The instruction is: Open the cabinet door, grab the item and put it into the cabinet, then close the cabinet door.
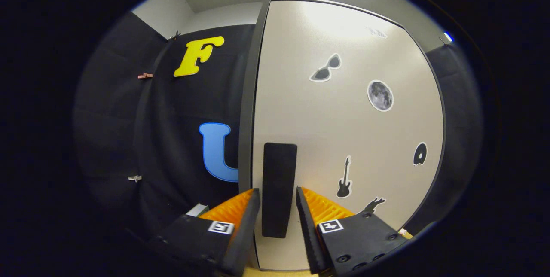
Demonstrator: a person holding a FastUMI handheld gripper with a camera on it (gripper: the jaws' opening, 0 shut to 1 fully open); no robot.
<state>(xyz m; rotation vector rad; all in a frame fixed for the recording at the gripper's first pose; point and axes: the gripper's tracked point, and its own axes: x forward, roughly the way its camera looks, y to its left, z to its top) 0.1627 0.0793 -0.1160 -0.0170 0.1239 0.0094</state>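
The white cabinet door [343,109] stands close in front of me, with small dark stickers on it. Its black upright handle [279,189] sits near the door's left edge, right between my fingers. My gripper [278,195] is shut on that handle, one finger pressed against each side. A dark vertical strip [249,96], either the cabinet's frame or its side, runs along the door's left edge. The door lies flush with it and looks closed.
The booth's black cloth wall [172,139] hangs to the left of the cabinet. A small white and green thing [197,209] peeks out beside my left finger. A yellow surface [279,273] shows just below the door's bottom edge.
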